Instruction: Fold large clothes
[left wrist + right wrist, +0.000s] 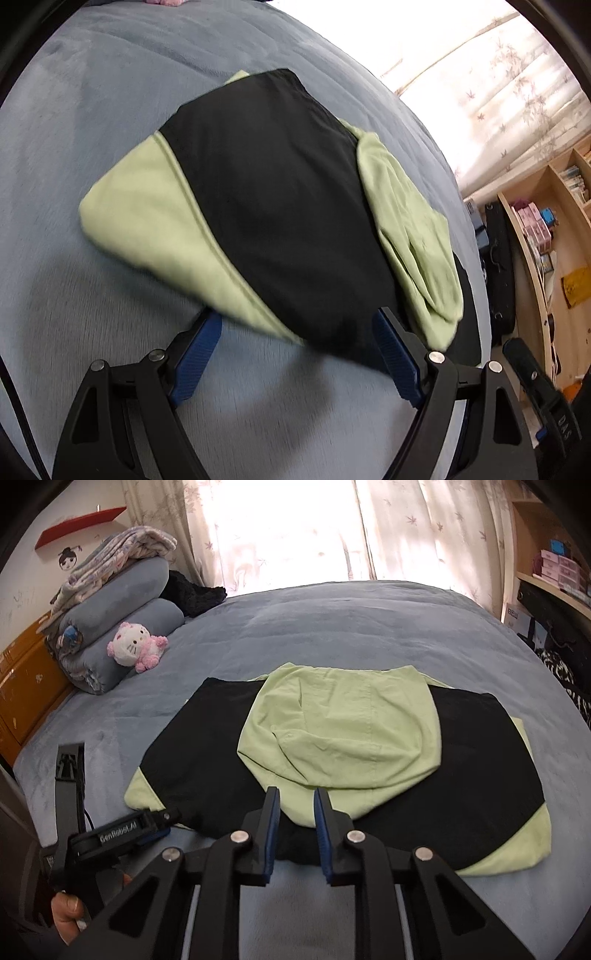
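Black-and-green garment (332, 746) lies folded on the grey bed (351, 627), near its front edge. Left gripper (295, 332) fingers spread wide; right gripper (295, 812) fingers narrowly apart, gripping nothing.

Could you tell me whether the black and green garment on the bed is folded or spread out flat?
Partly folded. The garment lies as a compact block on the bed, its green hood turned over the black body and no sleeves spread.

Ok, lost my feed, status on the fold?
Left gripper open at the garment's near edge. Right gripper narrowed, gripping nothing. Hood on top. Nothing in the way.
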The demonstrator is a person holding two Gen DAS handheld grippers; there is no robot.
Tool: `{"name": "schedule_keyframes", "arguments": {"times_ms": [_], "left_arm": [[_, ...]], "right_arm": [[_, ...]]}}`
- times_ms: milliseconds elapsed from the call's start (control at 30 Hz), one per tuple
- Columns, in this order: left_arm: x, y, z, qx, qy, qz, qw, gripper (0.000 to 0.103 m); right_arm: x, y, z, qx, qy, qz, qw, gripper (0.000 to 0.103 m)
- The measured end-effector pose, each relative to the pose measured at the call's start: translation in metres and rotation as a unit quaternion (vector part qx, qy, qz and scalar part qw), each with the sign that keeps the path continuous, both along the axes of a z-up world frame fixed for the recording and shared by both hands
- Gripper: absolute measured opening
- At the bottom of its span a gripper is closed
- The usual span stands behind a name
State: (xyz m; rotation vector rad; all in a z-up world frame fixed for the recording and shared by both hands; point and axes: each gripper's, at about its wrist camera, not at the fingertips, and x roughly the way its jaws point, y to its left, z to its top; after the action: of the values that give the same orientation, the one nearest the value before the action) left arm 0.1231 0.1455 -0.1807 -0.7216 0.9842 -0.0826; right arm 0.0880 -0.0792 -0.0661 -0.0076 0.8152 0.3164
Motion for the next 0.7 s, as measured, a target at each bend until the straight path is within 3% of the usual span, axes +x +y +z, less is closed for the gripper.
{"name": "schedule_keyframes", "arguments": {"times_ms": [167, 367, 400, 433, 500, 600, 700], "left_arm": [[0.030, 0.006, -0.007, 0.003, -0.007, 0.019, 0.9998, 0.082], [0.056, 0.015, -0.007, -0.014, -0.029, 0.055, 0.9980, 0.081], [0.057, 0.015, -0.006, -0.010, -0.036, 0.064, 0.9973, 0.071], [0.058, 0.016, -0.005, -0.001, -0.038, 0.068, 0.9969, 0.053], [0.063, 0.016, -0.002, 0.041, -0.035, 0.076, 0.9956, 0.030], [0.066, 0.011, 0.008, 0.066, -0.054, 0.076, 0.9934, 0.016], [0.067, -0.007, 0.032, 0.119, -0.098, 0.053, 0.9866, 0.009]], "right_arm": [[0.025, 0.009, -0.017, -0.002, 0.014, 0.005, 1.000, 0.013], [0.070, 0.011, -0.031, -0.013, -0.006, -0.022, 1.000, 0.011], [0.077, 0.011, -0.035, -0.021, -0.015, -0.030, 0.999, 0.009], [0.082, 0.011, -0.039, -0.027, -0.017, -0.035, 0.999, 0.009], [0.094, 0.006, -0.055, -0.031, -0.005, -0.053, 0.998, 0.009], [0.102, -0.001, -0.084, -0.009, 0.057, -0.054, 0.997, 0.009], [0.092, -0.005, -0.096, -0.005, 0.053, -0.049, 0.997, 0.009]]}}
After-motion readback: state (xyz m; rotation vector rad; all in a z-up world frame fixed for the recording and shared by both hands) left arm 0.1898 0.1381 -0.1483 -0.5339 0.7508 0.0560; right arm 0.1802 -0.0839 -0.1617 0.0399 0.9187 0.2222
